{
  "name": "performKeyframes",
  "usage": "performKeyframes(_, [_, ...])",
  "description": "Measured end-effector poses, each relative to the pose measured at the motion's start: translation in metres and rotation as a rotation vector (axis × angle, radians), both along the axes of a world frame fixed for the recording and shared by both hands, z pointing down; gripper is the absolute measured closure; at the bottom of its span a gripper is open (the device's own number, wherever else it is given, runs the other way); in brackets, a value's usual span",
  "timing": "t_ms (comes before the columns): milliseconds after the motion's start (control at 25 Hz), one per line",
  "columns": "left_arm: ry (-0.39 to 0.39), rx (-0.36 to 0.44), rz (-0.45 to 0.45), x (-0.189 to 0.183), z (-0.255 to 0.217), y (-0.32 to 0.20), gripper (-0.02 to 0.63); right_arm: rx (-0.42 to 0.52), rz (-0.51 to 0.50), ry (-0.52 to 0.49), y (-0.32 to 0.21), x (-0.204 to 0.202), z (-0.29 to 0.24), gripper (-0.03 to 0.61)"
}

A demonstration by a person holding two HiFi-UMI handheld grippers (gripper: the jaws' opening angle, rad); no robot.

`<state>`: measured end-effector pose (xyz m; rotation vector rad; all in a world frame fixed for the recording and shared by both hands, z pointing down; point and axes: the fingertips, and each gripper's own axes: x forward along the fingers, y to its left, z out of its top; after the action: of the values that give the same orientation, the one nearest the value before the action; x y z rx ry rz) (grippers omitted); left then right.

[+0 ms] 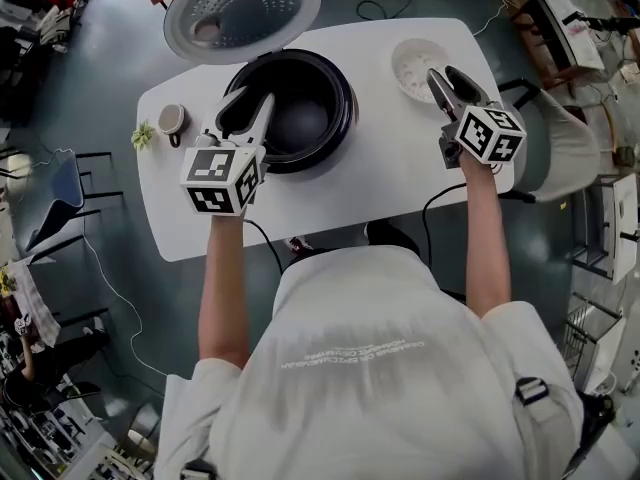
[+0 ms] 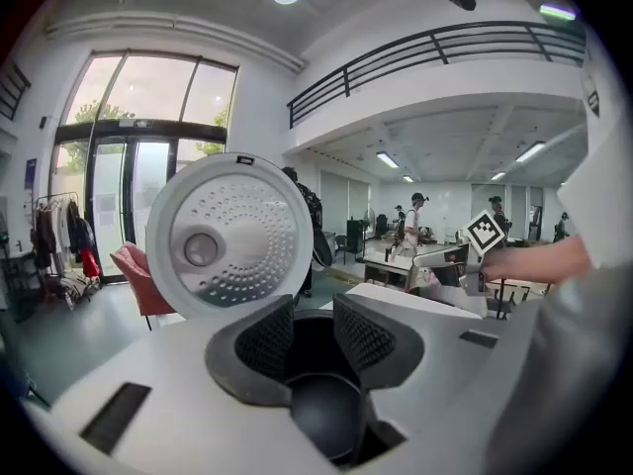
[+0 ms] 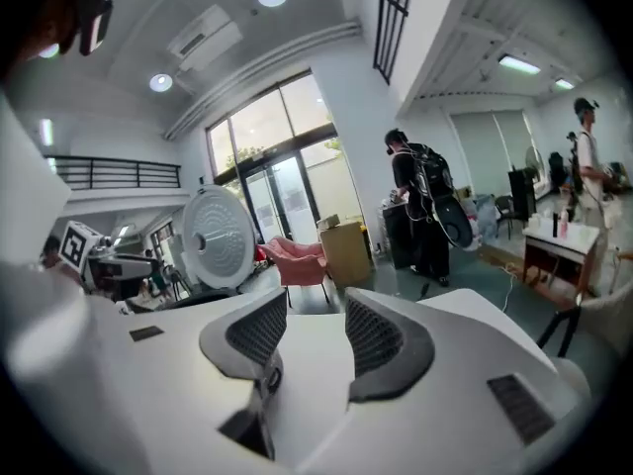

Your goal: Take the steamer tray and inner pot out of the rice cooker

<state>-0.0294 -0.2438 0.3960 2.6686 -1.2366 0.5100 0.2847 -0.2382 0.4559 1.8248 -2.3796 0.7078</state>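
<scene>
The black rice cooker (image 1: 343,98) stands mid-table with its round white lid (image 1: 242,10) swung up at the back. Its dark inner pot (image 1: 303,120) sits inside, seen past the jaws in the left gripper view (image 2: 321,419). My left gripper (image 1: 255,100) hovers over the cooker's left rim, open, with nothing between its fingers (image 2: 268,339). The white perforated steamer tray (image 1: 410,66) lies on the table to the cooker's right. Raised above the tray's right edge, my right gripper (image 1: 446,78) is open and empty (image 3: 315,339); the tray is hidden in that view.
A small cup (image 1: 172,118) and a green item (image 1: 143,136) sit near the white table's (image 1: 200,228) left end. A black cable (image 1: 268,243) hangs off the front edge. Chairs, desks and several people (image 3: 420,206) fill the room beyond.
</scene>
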Motion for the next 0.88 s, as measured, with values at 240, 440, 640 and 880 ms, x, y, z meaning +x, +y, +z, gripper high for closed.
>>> performKeyframes(240, [0.004, 0.059, -0.033, -0.039, -0.023, 0.004, 0.476, 0.079, -0.14, 0.164, 0.007, -0.071, -0.053, 0.37])
performKeyframes(440, [0.009, 0.118, -0.071, -0.068, -0.042, 0.003, 0.476, 0.137, -0.213, 0.248, 0.01, -0.115, -0.086, 0.368])
performKeyframes(640, [0.008, 0.15, -0.108, -0.087, -0.052, 0.005, 0.476, 0.173, -0.301, 0.315, 0.009, -0.154, -0.103, 0.368])
performKeyframes(880, [-0.012, 0.117, -0.145, -0.101, -0.04, 0.013, 0.476, 0.153, -0.386, 0.292, 0.003, -0.189, -0.095, 0.368])
